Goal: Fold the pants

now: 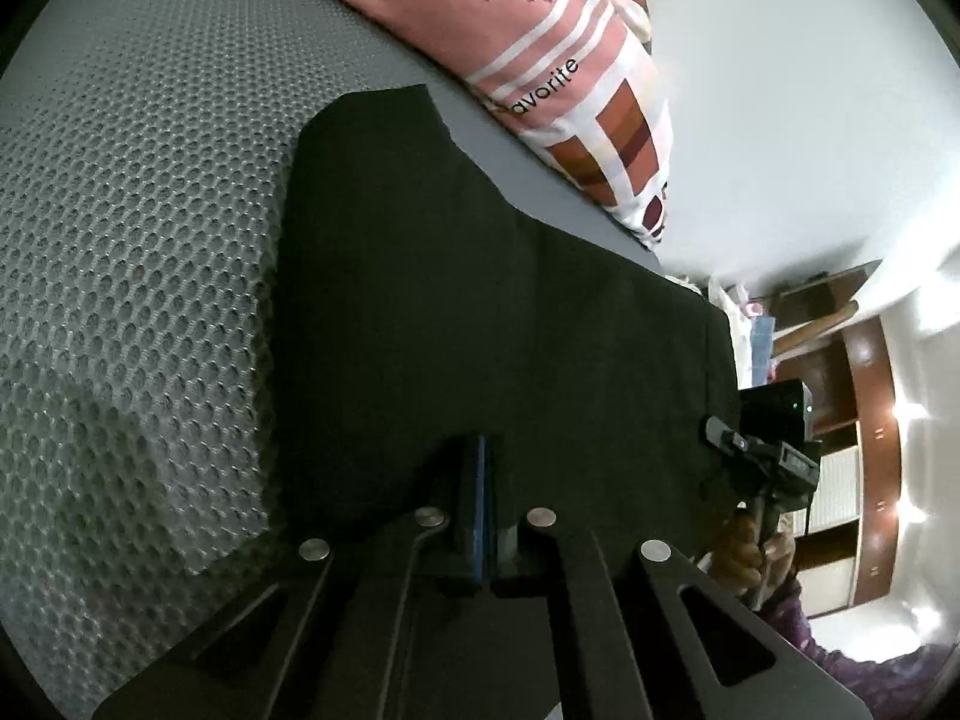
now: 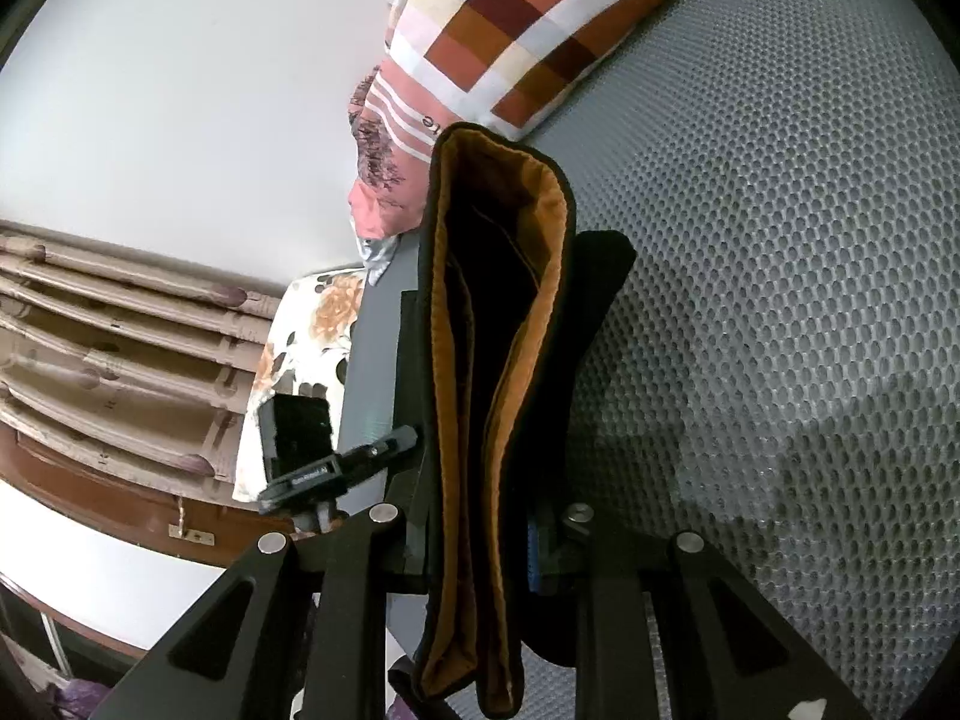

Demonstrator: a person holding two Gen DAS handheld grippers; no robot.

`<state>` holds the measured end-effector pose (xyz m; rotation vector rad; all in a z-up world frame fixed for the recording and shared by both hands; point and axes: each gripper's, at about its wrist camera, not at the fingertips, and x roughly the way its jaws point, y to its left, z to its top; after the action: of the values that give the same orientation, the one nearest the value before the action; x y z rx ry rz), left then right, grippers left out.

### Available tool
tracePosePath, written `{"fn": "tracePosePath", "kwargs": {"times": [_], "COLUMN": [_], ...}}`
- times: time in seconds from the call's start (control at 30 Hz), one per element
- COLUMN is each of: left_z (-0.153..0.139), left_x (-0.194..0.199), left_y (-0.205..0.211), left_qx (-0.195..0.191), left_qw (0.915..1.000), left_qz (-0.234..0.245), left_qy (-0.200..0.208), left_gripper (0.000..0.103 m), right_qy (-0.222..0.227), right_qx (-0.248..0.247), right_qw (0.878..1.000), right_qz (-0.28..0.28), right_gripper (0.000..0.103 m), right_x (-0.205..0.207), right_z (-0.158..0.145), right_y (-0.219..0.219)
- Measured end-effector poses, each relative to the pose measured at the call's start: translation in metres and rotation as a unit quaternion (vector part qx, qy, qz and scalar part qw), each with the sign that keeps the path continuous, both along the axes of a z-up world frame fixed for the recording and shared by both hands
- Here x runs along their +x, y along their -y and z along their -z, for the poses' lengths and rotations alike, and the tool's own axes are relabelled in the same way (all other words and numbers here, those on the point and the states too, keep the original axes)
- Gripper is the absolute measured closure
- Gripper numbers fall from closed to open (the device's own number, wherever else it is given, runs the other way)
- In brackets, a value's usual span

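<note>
Right wrist shows our right gripper [image 2: 480, 540] pinching the black orange-lined pants [image 2: 480, 360]; left gripper [image 1: 480, 504] pinches them too. Uneven lifting could skew the fold.

Black pants [image 1: 480, 300] with tan-lined waistband [image 2: 498, 312], seemingly part-folded

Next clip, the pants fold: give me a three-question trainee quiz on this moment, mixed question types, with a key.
1. True or false: the pants are light blue.
2. What colour lines the waistband held in the right claw? A) white B) orange-brown C) green
3. Fill in: the pants rest on a grey ____-textured mat, with a patterned pillow beyond.

Key: 1 false, they are black; 2 B; 3 honeycomb. Both claws, the left claw too, are shut on the fabric.
</note>
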<state>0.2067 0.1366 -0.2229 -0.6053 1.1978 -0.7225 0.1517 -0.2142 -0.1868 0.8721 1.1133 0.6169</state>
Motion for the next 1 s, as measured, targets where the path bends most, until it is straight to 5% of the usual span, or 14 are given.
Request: {"fn": "tracePosePath", "kwargs": {"times": [0.1,0.17,0.23,0.27,0.43,0.6,0.73,0.9,0.97,1.0], "left_z": [-0.024,-0.041,-0.047,-0.048,-0.027,-0.010,-0.015,-0.018,-0.019,-0.019], "left_x": [-0.007,-0.009,-0.006,-0.005,0.000,-0.005,-0.005,-0.005,-0.011,-0.011], "left_y": [-0.004,-0.009,-0.019,-0.028,-0.066,-0.052,0.001,0.024,0.023,0.023], "left_qx": [-0.024,0.014,0.066,0.065,0.043,-0.049,-0.032,-0.030,-0.004,0.007], "left_qw": [0.9991,0.9986,0.9968,0.9970,0.9985,0.9961,0.9933,0.9947,0.9966,0.9975], "left_qz": [0.021,0.024,0.016,0.010,-0.020,0.046,0.107,0.098,0.080,0.068], "left_qy": [0.029,0.045,0.042,0.041,-0.026,-0.057,-0.030,0.001,0.017,0.017], "left_gripper": [0.100,0.081,0.014,0.009,0.008,0.008,0.006,0.007,0.025,0.048], "right_qy": [-0.004,-0.003,-0.004,-0.004,-0.006,-0.012,-0.012,-0.020,-0.020,-0.020], "right_qx": [-0.001,-0.004,-0.003,-0.002,-0.001,-0.002,-0.005,0.008,0.007,0.006], "right_qw": [1.000,1.000,1.000,1.000,1.000,1.000,1.000,1.000,1.000,1.000], "right_qz": [0.001,-0.001,-0.002,-0.001,0.001,0.005,0.005,0.007,0.005,0.005], "right_gripper": [0.083,0.083,0.083,0.083,0.083,0.083,0.083,0.083,0.083,0.083], "right_x": [-0.001,0.001,0.002,0.002,0.001,-0.001,-0.001,0.000,-0.002,-0.002], "right_z": [0.001,-0.001,-0.003,-0.003,-0.001,0.003,0.001,0.007,0.010,0.010], "right_y": [0.003,0.003,0.003,0.004,0.004,0.006,0.004,0.005,0.007,0.007]}}
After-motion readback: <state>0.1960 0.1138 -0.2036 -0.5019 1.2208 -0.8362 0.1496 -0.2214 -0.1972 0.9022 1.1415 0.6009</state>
